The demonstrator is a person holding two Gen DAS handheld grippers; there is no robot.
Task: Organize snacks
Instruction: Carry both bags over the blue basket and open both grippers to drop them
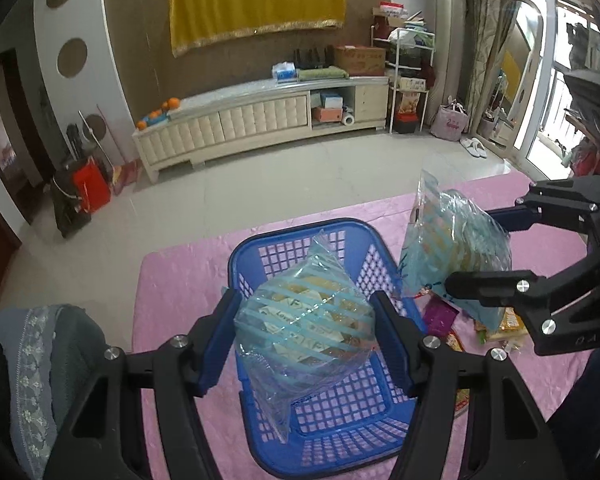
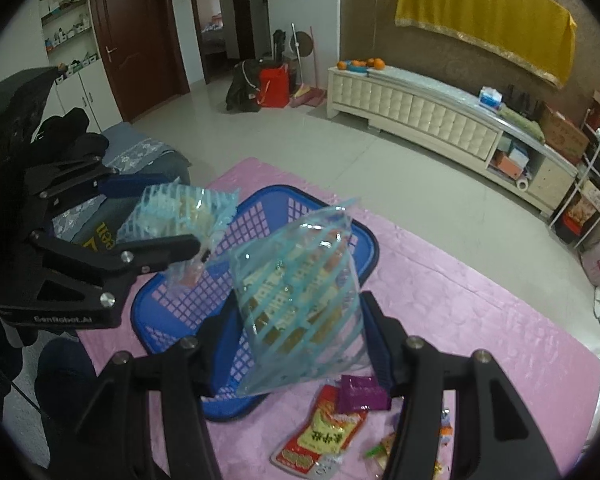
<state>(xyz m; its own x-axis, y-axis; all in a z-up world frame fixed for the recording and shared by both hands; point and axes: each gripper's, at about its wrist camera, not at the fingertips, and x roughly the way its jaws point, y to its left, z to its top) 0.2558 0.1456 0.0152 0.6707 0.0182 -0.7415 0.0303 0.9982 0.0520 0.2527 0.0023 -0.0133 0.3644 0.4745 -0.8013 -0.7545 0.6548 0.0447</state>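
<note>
A blue plastic basket [image 1: 242, 248] stands on a pink tablecloth [image 1: 180, 280]; it also shows in the right wrist view [image 2: 156, 320]. My left gripper [image 1: 304, 328] is shut on a clear blue-striped snack bag [image 1: 304, 320] and holds it above the basket. My right gripper [image 2: 300, 328] is shut on a second blue-striped snack bag [image 2: 296, 296], held just right of the basket; this bag shows in the left wrist view [image 1: 452, 248]. Loose snacks lie on the cloth: a red and yellow packet [image 2: 320, 436] and a purple packet [image 2: 360, 392].
The table's far edge drops to a tiled floor [image 1: 260, 176]. A cushioned seat with a lace cover [image 1: 40, 360] stands at the table's left. A long white cabinet [image 1: 260, 120] lines the far wall.
</note>
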